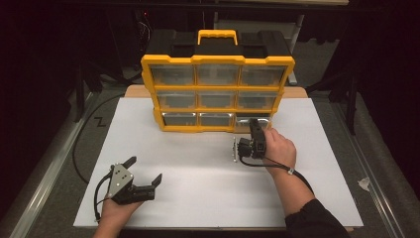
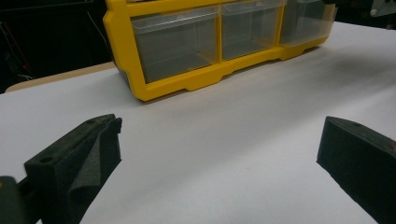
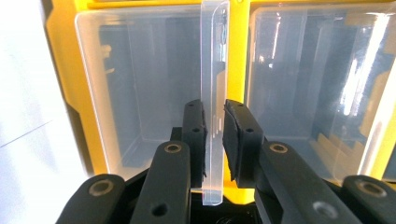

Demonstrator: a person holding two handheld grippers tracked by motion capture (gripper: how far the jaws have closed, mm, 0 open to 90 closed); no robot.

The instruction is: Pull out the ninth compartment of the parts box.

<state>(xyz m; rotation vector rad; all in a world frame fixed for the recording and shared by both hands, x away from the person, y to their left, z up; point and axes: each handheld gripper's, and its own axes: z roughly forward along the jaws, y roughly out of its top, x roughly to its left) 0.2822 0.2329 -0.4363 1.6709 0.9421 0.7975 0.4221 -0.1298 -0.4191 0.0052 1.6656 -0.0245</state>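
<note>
Dim room, grey carpet floor [image 1: 54, 198]

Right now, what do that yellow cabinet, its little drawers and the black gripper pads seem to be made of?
The cabinet frame looks like moulded hard plastic, yellow with a slight sheen. The drawers seem clear glossy plastic: you see through them, and light glints off the pull tab pinched by the right gripper. The left gripper pads look like matte black foam or rubber, probably soft.

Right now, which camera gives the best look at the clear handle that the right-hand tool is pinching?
The right gripper view: the clear drawer handle stands close up, clamped between the right gripper pads. In the high view the right gripper and hand cover that spot on the yellow organizer. The left gripper view catches that drawer at its far edge, its handle not discernible.
</note>
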